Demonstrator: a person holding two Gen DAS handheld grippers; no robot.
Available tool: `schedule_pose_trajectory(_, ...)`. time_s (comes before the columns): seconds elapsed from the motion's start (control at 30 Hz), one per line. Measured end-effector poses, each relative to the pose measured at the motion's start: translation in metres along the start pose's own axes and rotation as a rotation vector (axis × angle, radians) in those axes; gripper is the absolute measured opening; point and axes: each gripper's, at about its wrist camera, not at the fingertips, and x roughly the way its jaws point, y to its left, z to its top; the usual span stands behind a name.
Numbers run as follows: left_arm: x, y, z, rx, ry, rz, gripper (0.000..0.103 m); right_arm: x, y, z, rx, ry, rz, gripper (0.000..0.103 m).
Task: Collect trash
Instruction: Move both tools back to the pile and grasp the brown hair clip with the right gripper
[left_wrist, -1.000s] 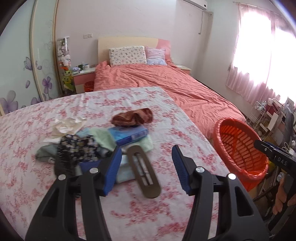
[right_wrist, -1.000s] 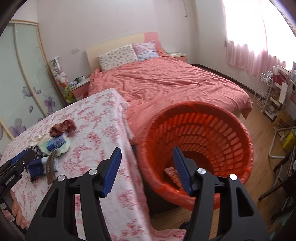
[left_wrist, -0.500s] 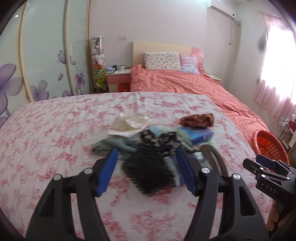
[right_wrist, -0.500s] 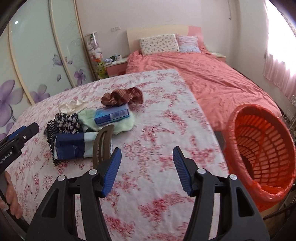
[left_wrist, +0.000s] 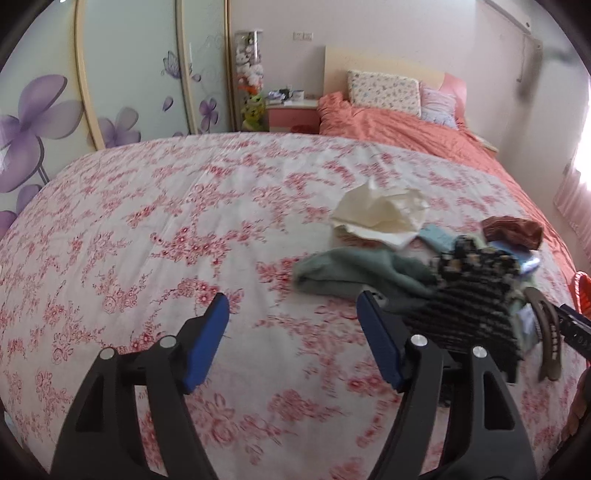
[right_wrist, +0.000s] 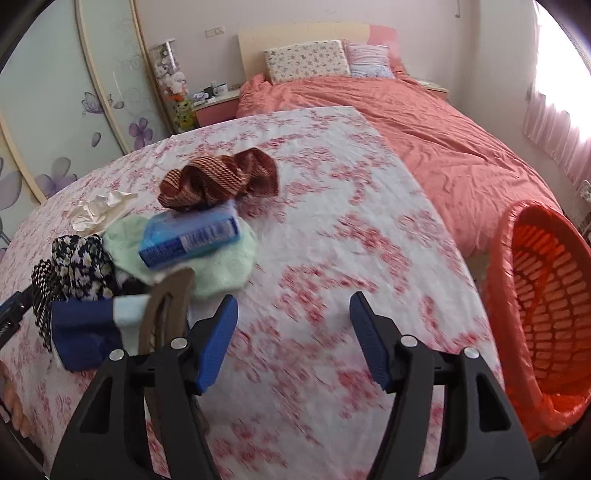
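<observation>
Both tools gape empty; orange basket (right_wrist: 546, 295) holds a liner.

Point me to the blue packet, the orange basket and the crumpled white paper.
blue packet (right_wrist: 190, 238), right wrist view, on its front face.
orange basket (right_wrist: 546, 306), right wrist view, on its inner slatted wall.
crumpled white paper (left_wrist: 380, 216), left wrist view, on its middle.

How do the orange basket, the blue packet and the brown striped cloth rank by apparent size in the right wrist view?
1. Orange basket, largest, though nearer the camera.
2. Brown striped cloth and blue packet: alike, not ranked.
</observation>
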Motion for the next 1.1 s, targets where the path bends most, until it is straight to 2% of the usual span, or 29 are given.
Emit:
schedule_pose_trajectory(0.13,0.019,0.008,0.004,-0.017,0.054,0.0,0.071,0.012,0.01,0.013,0.002,0.004,0.028,0.077)
schedule_pose_trajectory(0.2,0.026,0.01,0.005,-0.025,0.078,-0.009,0.071,0.017,0.014,0.017,0.0,0.014,0.045,0.097)
schedule_pose_trajectory(0.23,0.03,0.01,0.006,-0.027,0.09,-0.009,0.073,0.02,0.017,0.019,-0.009,0.025,0.062,0.101)
schedule_pose_trajectory(0.33,0.03,0.006,0.008,-0.023,0.087,-0.013,0.074,0.022,0.02,0.019,-0.033,0.037,0.033,0.101)
schedule_pose_trajectory(0.63,0.031,0.001,0.008,-0.014,0.093,-0.025,0.077,0.021,0.019,0.018,-0.031,0.037,0.034,0.101)
schedule_pose_trajectory(1.1,0.032,-0.002,0.007,-0.015,0.097,-0.001,0.078,0.021,0.019,0.018,-0.031,0.037,0.034,0.101)
